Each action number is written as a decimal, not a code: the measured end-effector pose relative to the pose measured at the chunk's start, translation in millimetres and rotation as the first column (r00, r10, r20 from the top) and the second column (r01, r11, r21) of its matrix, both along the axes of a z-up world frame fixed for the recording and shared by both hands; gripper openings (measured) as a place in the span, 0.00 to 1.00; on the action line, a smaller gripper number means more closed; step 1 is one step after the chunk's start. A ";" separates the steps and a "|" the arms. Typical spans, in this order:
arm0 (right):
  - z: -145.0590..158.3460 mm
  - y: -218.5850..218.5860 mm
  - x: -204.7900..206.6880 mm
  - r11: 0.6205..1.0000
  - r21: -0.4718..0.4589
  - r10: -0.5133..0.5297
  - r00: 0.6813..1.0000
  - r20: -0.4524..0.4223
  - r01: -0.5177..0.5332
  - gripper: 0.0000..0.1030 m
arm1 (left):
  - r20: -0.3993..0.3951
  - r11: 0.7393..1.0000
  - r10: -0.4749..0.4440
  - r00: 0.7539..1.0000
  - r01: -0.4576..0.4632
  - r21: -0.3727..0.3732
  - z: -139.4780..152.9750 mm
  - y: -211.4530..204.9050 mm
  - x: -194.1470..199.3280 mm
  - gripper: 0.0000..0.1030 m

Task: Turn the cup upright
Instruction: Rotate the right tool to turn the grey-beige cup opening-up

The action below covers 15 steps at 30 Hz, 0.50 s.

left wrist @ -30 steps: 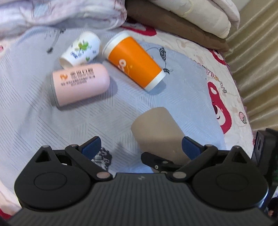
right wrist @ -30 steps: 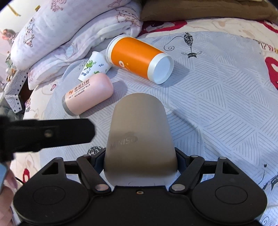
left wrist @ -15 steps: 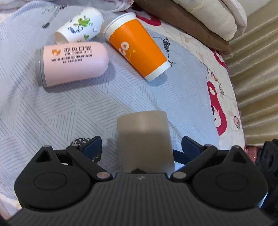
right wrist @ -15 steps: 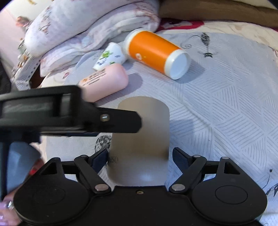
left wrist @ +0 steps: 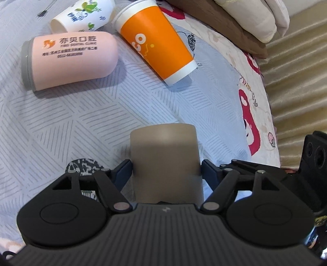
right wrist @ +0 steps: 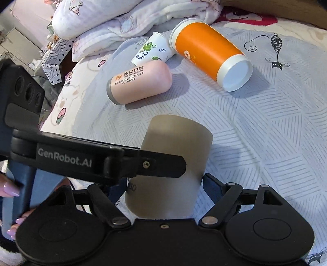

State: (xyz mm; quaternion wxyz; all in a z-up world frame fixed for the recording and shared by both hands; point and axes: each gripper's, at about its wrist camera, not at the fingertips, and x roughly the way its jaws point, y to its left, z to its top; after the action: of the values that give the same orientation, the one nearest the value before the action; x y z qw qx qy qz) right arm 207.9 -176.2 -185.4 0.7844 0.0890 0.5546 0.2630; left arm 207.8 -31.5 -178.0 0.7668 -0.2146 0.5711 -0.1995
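Left tongs [left wrist: 166, 170], pinching the tan cup [left wrist: 165, 161] across its width, blue pads against both walls. Right tongs [right wrist: 164, 184], spread, fingers standing just clear of the same cup [right wrist: 173, 163] on either side. The cup sits between both pairs, above the bed [left wrist: 81, 114]; its long axis runs forward along the fingers of each pair, closed end pointing away. The left tongs alone carry it, so any turn to upright appears to fall to the left wrist. Beyond lie a pink cup [left wrist: 69, 61], an orange cup [left wrist: 157, 41] and a white printed cup [left wrist: 81, 16], all on their sides.
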 end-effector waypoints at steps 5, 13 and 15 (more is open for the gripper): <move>0.9 -2.3 -8.9 1.000 0.007 -0.002 1.000 0.019 0.002 0.82 | 0.124 0.991 -0.113 0.986 0.103 0.087 14.7 -13.7 -15.5 0.72; 15.6 6.5 -34.7 0.992 -0.118 0.063 0.972 0.228 -0.036 0.81 | 0.279 0.978 -0.190 0.942 0.155 0.141 36.8 -22.7 -26.0 0.71; 20.7 8.5 -38.6 0.987 -0.157 0.079 0.952 0.295 -0.033 0.81 | 0.339 0.976 -0.199 0.920 0.154 0.156 43.9 -25.2 -26.5 0.71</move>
State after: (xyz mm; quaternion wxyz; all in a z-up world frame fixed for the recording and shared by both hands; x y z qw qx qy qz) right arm 169.3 -167.7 -164.7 0.8562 -0.0271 0.4494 0.2534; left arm 181.2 -56.7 -134.1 0.8475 -0.0740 0.4530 -0.2665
